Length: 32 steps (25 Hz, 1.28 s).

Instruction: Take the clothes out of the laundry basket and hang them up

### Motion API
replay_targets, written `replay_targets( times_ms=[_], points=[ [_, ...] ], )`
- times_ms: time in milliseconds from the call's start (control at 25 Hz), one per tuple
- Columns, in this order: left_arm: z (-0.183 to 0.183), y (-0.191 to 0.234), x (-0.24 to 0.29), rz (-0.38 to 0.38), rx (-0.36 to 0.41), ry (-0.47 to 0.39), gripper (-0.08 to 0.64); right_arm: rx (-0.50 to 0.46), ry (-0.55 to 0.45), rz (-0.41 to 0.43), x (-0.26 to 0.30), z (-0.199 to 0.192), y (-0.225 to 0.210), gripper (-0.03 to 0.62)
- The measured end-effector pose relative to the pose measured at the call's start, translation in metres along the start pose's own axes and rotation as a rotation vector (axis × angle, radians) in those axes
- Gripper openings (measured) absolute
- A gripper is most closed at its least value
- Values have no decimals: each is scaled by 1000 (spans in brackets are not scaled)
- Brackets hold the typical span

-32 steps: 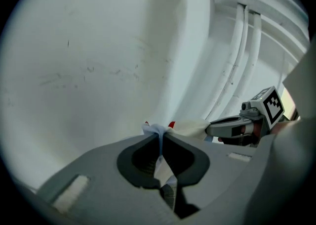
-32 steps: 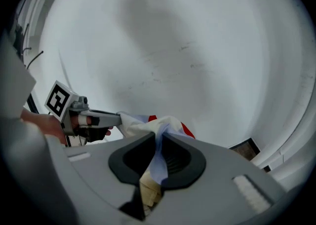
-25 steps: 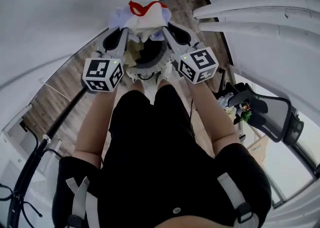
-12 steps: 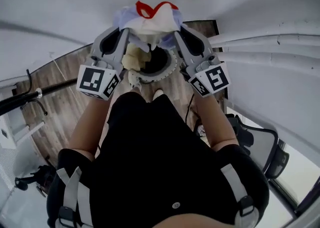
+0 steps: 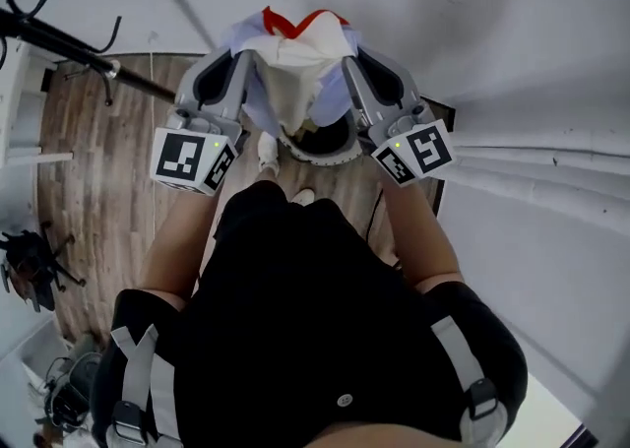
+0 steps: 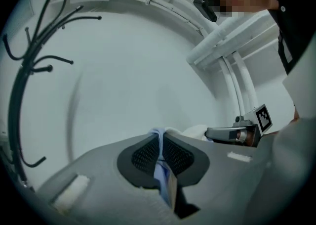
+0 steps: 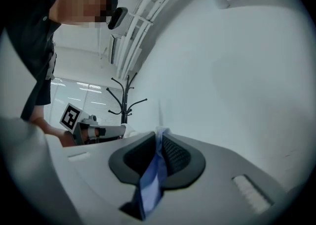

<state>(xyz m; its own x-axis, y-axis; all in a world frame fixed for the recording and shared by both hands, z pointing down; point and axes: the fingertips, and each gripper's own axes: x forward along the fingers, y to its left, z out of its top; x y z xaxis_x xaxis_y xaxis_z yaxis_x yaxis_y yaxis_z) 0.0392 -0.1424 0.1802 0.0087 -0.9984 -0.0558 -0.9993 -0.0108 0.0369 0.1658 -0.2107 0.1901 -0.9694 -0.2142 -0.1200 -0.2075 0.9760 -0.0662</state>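
**A:** Lifted well up since a second ago: both grippers and the garment point(image 5: 295, 47) between them, now clear above the laundry basket point(image 5: 333, 149) instead of down at its mouth. Turned round as well, bringing a coat rack point(image 5: 61, 40) into the upper left of the head view.

**B:** Held how, going by that view?

**A:** Pinched at two places, by the left gripper point(image 5: 246, 60) on one side edge and the right gripper point(image 5: 346, 62) on the other. Stretched from hand to hand, so long axis across the body, with a sag down the middle.

**B:** And the look of it?

**A:** White, with pale lavender panels and red trim along the top edge. Thin, soft, rumpled.

**B:** Left gripper view?

**A:** Jaws almost together, pressing a thin lavender fold point(image 6: 161, 172) from both sides, with the strip trailing back toward the camera. Rack point(image 6: 19, 70) off to the left, hooks spreading at the top. Other gripper point(image 6: 232, 134) to the right.

**B:** Right gripper view?

**A:** Much the same: narrow, clamped on a blue-lavender strip point(image 7: 150, 179). Rack point(image 7: 123, 101) small and distant, out beyond the left gripper point(image 7: 98, 131).

**B:** So what matters for the hanging?

**A:** Rack on the left hand's side, hence nearer that hand. Probably a carry leftward next, keeping the spread between the two pinches. Judged not yet within reach of a hook.
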Motion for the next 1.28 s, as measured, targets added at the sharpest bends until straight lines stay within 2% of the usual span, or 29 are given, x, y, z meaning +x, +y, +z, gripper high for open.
replay_targets(
  times_ms=[160, 320, 440, 640, 800, 960, 1280],
  points=[
    [11, 68, -91, 180, 13, -1, 15, 19, 14, 158, 63, -5, 85, 43],
    [22, 102, -148, 317, 20, -1, 15, 48, 19, 271, 96, -7, 133, 43],
    [33, 120, -179, 394, 40, -16, 15, 61, 15, 335, 116, -8, 160, 43],
    [47, 180, -246, 492, 47, -36, 15, 67, 30, 417, 173, -16, 231, 43],
    [52, 222, -286, 541, 52, -47, 15, 65, 45, 447, 212, -25, 272, 43],
    [48, 269, -317, 564, 45, -47, 15, 58, 63, 443, 252, -37, 306, 43],
    [31, 349, -346, 541, 16, -32, 15, 41, 112, 387, 317, -64, 342, 44]
  ],
)
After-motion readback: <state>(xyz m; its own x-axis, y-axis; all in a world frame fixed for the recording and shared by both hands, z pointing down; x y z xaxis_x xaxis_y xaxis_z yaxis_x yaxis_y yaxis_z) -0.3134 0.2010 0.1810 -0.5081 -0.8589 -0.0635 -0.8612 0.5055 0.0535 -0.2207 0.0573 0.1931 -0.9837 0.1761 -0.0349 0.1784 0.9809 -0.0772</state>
